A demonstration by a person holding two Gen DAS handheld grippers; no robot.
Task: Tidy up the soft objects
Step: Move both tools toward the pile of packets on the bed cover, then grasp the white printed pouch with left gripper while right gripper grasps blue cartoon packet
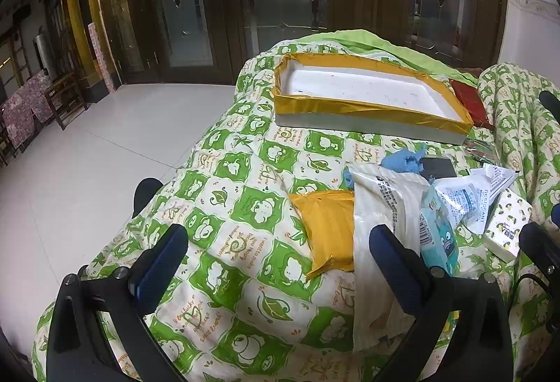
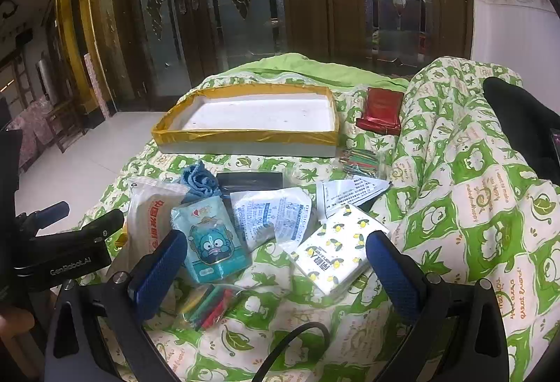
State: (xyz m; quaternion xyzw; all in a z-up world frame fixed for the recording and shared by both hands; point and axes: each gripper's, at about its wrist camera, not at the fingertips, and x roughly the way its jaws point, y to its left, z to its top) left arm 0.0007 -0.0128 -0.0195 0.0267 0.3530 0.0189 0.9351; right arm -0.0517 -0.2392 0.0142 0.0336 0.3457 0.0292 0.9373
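Observation:
A pile of soft packets lies on a green-and-white quilt (image 2: 472,207). It holds a lemon-print tissue pack (image 2: 337,247), a teal cartoon pouch (image 2: 210,242), a white crinkled desiccant bag (image 2: 276,214), a white plastic bag (image 1: 383,217), a blue cloth (image 2: 199,181) and an orange padded mailer (image 1: 327,224). A white foam tray with yellow tape on its rim (image 2: 245,137) sits behind them, empty. My left gripper (image 1: 280,266) is open above the quilt beside the mailer. My right gripper (image 2: 276,263) is open just short of the pouch and tissue pack.
A red foil packet (image 2: 381,111) lies right of the tray. Coloured sticks (image 2: 360,160) lie in front of it, and a bag of coloured strips (image 2: 206,305) lies near my right gripper. A folded leaflet (image 2: 350,193) and a black item (image 2: 250,179) sit mid-pile. Tiled floor (image 1: 87,154) lies left.

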